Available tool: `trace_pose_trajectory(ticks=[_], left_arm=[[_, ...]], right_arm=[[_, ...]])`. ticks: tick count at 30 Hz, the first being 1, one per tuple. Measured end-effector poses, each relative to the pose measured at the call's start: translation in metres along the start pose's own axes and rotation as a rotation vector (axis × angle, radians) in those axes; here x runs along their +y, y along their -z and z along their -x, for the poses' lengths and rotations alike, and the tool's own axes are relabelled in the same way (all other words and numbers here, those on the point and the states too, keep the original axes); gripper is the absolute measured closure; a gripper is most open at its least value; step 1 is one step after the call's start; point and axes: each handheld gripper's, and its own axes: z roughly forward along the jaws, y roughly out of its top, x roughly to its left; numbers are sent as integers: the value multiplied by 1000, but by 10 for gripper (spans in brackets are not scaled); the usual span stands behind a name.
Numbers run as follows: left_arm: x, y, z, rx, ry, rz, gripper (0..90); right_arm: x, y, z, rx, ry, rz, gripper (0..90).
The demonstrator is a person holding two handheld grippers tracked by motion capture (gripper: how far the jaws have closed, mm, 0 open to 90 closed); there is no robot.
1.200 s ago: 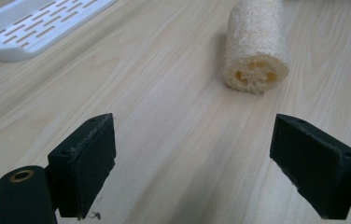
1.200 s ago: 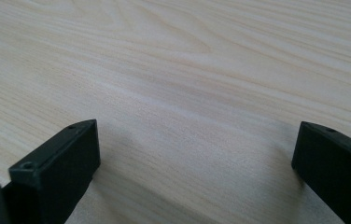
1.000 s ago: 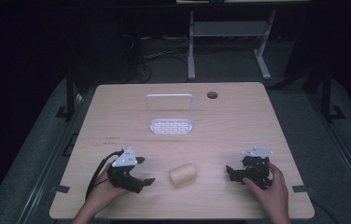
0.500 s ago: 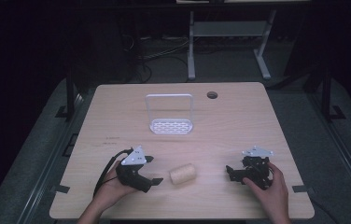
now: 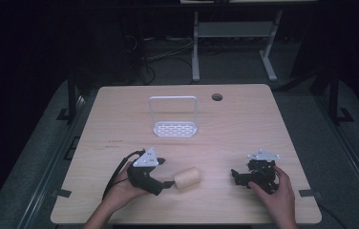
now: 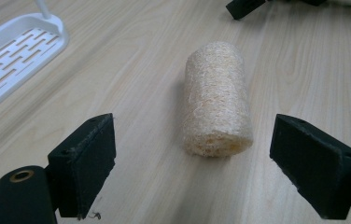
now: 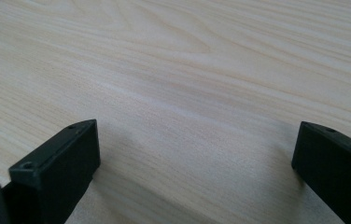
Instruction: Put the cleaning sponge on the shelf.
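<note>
A pale loofah roll (image 5: 187, 178) (image 6: 216, 100) lies on its side on the wooden table (image 5: 244, 129), near the front edge. My left gripper (image 5: 167, 176) (image 6: 206, 163) is open just left of it, jaws wide apart and low over the wood, the roll's cut end lying just ahead of the gap between them. My right gripper (image 5: 235, 177) (image 7: 194, 158) rests open at the front right, held by a hand, with bare wood between its jaws. A white wire-handled soap rack (image 5: 174, 127) (image 6: 10, 60) stands behind, toward the table's middle.
A round cable hole (image 5: 216, 97) sits near the table's far edge. Beyond the table stands a metal frame (image 5: 230, 33) with cables on the dark floor. The right gripper's black tip (image 6: 243, 7) shows at the top of the left gripper view.
My left gripper has slid right across the table toward the loofah roll, ending right next to it. The right gripper has stayed put.
</note>
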Motion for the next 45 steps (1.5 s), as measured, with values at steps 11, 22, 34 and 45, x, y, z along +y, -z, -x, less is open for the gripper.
trace_pose_trajectory(ticks=[11,22,34,45], left_arm=[[11,-13,3,-15,-13,2,140],[23,-27,8,-37,-25,15,140],[25,-40,9,-42,-35,9,139],[23,-56,14,-56,-48,-23,139]], right_arm=[[0,0,0,0,1,0,5],[0,0,0,0,2,-1,5],[0,0,0,0,2,-1,5],[0,0,0,0,0,0,5]])
